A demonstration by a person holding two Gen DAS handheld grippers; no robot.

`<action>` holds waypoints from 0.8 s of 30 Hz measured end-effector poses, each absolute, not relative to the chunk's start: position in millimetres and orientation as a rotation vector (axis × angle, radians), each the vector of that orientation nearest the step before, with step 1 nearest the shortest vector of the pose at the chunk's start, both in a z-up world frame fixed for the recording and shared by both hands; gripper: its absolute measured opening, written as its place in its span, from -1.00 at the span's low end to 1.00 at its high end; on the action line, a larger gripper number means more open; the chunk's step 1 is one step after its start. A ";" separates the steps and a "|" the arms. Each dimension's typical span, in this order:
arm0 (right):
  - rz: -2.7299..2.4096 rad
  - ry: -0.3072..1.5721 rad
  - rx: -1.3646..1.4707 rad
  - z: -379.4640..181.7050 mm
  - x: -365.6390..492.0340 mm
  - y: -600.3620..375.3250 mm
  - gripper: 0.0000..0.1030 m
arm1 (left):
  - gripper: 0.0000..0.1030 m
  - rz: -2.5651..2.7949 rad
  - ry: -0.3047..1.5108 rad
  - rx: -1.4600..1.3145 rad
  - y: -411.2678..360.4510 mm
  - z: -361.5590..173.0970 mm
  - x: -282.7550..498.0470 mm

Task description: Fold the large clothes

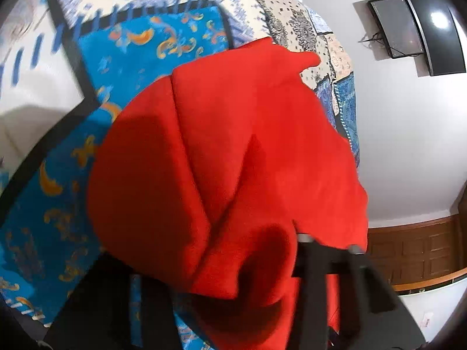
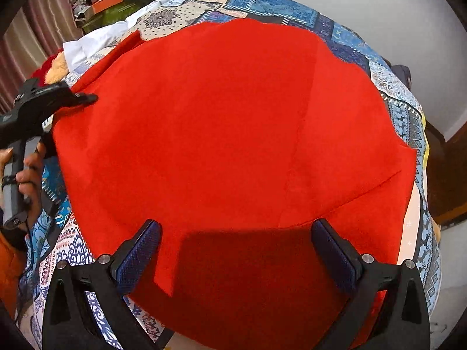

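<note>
A large red garment [image 2: 227, 134] lies spread over a patchwork bedspread [image 2: 408, 116]. My right gripper [image 2: 235, 233] is open, its blue-padded fingers [image 2: 140, 250] wide apart just above the garment's near edge. My left gripper [image 2: 84, 99] shows at the left of the right wrist view, shut on the garment's left edge. In the left wrist view the red garment [image 1: 233, 151] is bunched and lifted in folds, draped over the left gripper [image 1: 329, 250] and hiding most of its fingers.
The patchwork bedspread [image 1: 131, 58] covers the bed. A white pillow [image 2: 87, 43] and a pile of clothes [image 2: 99, 3] lie at the far left. A wall-mounted TV [image 1: 432, 23] and wooden panelling [image 1: 414, 250] show at the right.
</note>
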State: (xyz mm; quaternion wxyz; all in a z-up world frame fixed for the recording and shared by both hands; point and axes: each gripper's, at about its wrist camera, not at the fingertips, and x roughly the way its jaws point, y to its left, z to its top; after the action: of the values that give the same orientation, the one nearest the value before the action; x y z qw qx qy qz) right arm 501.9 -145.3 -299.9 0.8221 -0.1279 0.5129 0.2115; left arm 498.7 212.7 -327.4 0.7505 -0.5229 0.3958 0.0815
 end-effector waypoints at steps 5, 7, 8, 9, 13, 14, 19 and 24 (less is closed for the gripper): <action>0.446 1.087 -0.318 -287.0 501.0 -135.8 1.00 | -0.62 0.212 0.822 -0.910 195.8 -290.0 502.3; 0.447 1.031 -0.351 -273.0 500.3 -127.5 1.00 | -0.63 0.196 0.793 -0.833 192.2 -270.7 502.4; 0.447 0.998 -0.366 -265.2 500.2 -121.7 1.00 | -0.63 0.187 0.773 -0.799 191.4 -262.9 489.7; 0.449 0.967 -0.377 -257.7 500.7 -114.1 1.00 | -0.64 0.181 0.756 -0.773 190.0 -254.0 483.4; 0.471 0.913 -0.390 -244.1 507.5 -79.3 1.00 | -0.64 0.172 0.716 -0.701 191.8 -227.5 451.2; 0.483 0.916 -0.377 -244.7 510.7 -68.2 1.00 | -0.64 0.178 0.713 -0.685 195.9 -225.1 437.1; 0.564 1.062 -0.333 -277.7 525.4 -18.7 1.00 | -0.64 0.250 0.708 -0.576 199.5 -218.9 417.6; 0.638 1.170 -0.335 -316.8 518.1 10.1 1.00 | -0.64 0.297 0.718 -0.463 199.8 -223.4 419.1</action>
State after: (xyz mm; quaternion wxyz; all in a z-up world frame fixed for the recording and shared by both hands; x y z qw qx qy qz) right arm 518.1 10.1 -316.8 0.7730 -0.1547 0.5402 0.2944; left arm 419.1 199.8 -223.4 0.8994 -0.2238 0.3469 0.1435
